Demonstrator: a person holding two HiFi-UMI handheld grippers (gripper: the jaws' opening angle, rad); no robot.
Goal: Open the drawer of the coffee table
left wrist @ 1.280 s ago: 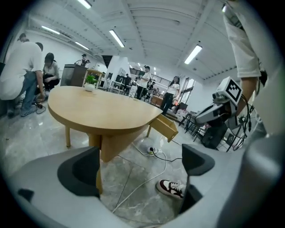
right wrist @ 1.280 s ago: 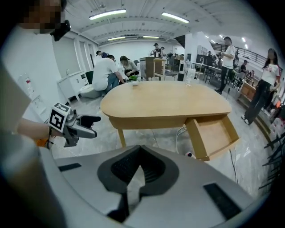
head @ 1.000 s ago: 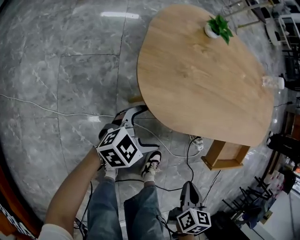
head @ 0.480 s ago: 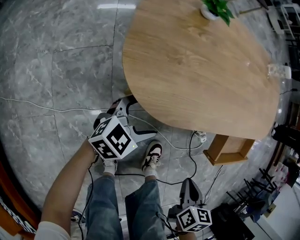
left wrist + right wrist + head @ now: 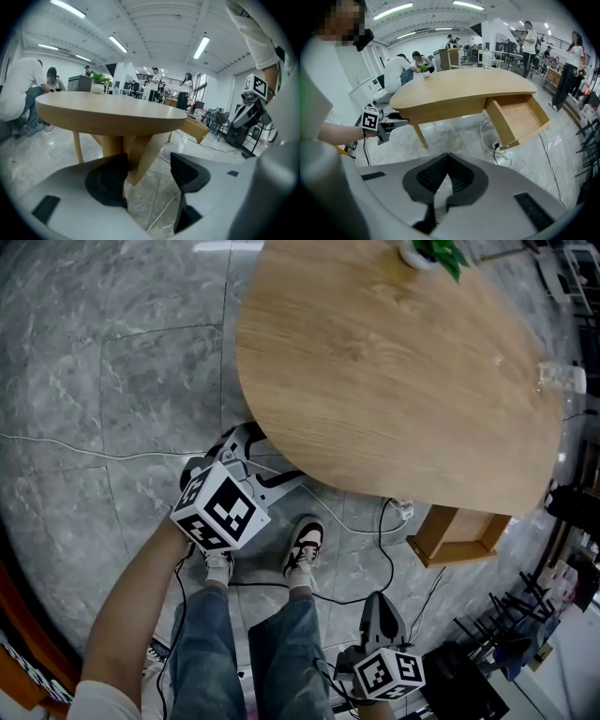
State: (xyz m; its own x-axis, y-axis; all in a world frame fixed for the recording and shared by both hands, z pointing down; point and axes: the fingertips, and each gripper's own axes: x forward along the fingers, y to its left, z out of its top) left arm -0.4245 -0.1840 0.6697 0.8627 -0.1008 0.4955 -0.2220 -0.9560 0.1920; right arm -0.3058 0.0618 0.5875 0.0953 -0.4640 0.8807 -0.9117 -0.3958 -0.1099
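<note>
The wooden coffee table fills the upper head view, and its drawer stands pulled out at the lower right, empty inside. My left gripper hovers by the table's near edge above the floor. It points at the table legs. Its jaws have just been closing; they still stand apart with nothing between them. My right gripper hangs low beside my legs, away from the drawer, shut on nothing.
A power strip with cables lies on the marble floor under the table, near my shoes. A potted plant and a clear bottle stand on the tabletop. Dark racks stand at the right; people stand in the background.
The left gripper's jaws have narrowed. It has drifted slightly toward the table's edge as the head view shifted. The right gripper has hardly moved and stays shut.
</note>
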